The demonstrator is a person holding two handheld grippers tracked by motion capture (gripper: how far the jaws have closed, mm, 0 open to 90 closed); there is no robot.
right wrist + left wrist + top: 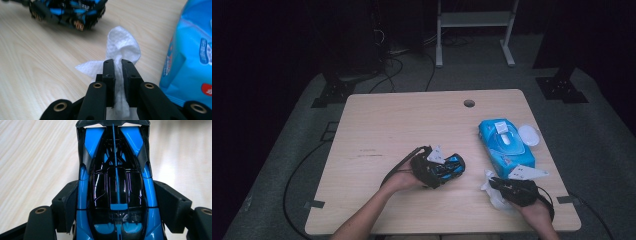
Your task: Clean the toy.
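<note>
Presently, in the high view, the left gripper (452, 167) sits just below frame centre, held level above the wooden table (402, 125), its jaws clasping a blue-and-black toy car (447, 169). Left gripper view confirms — the toy car (116, 187) runs up the middle of the frame, both black jaws pressed against its flanks at the lower left and lower right.

Right gripper (494, 182) lies at lower right of the high view, near the table's front edge, jaws clenched on a white wipe (489, 192). In the right gripper view the wipe (122, 47) bunches up out of the nearly closed jaws at frame centre — the car at upper left, apart from it.

Blue wipes pack (506, 143) lies just above the right gripper in the high view, a white lid (528, 135) beside its right edge.
</note>
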